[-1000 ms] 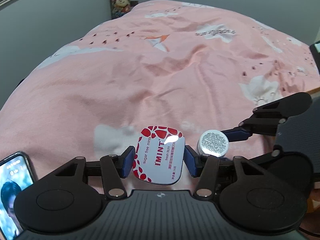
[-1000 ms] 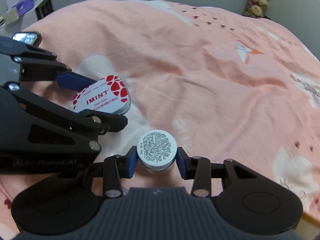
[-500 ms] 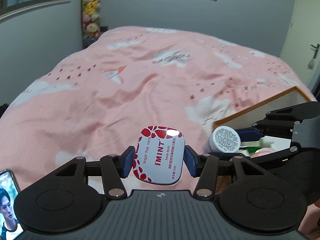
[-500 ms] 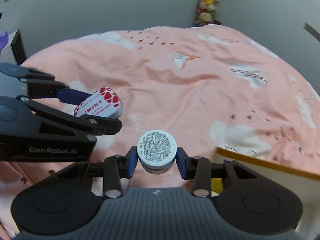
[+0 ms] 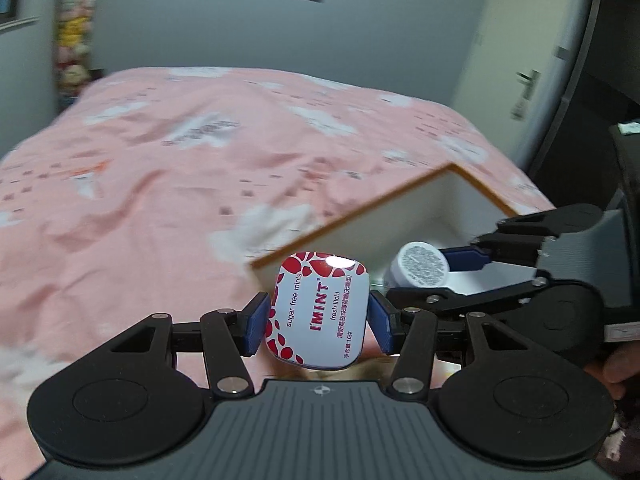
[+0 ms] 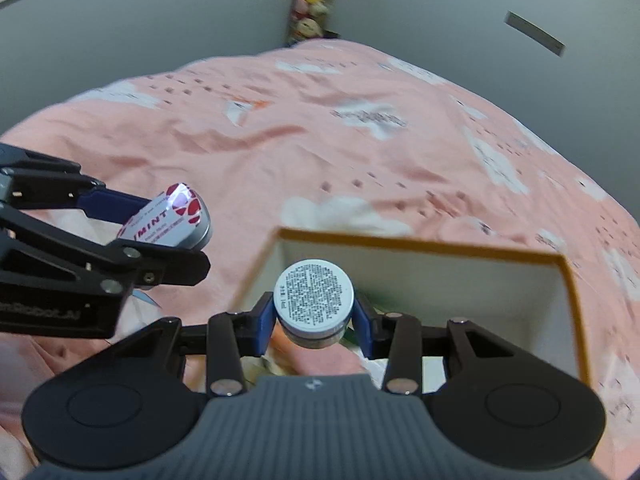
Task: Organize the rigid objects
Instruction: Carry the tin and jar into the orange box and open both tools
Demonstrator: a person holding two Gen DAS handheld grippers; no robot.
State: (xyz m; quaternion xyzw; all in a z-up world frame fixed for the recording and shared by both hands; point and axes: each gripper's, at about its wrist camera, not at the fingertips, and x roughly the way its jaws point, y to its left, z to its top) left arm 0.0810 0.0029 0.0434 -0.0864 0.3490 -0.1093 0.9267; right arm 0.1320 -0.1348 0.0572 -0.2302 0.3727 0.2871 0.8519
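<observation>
My left gripper [image 5: 318,318] is shut on a white and red IMINT mint tin [image 5: 318,312] and holds it in the air at the near left corner of a white box with an orange rim [image 5: 360,210]. My right gripper [image 6: 314,314] is shut on a small round white jar with a printed label [image 6: 314,296] and holds it above the inside of the box [image 6: 420,245]. The jar [image 5: 420,266] and tin [image 6: 172,220] each show in the other wrist view. Soft items lie in the box under the jar; I cannot tell what they are.
The box sits on a bed with a pink patterned duvet [image 5: 180,168]. Grey walls stand behind it, a shelf of plush toys [image 6: 310,4] in the far corner and a door with a handle [image 5: 528,76] at the right.
Both grippers have swung to the right with their objects. The box has come into view; the jar is now over its inside and the tin at its corner. The phone has left the view.
</observation>
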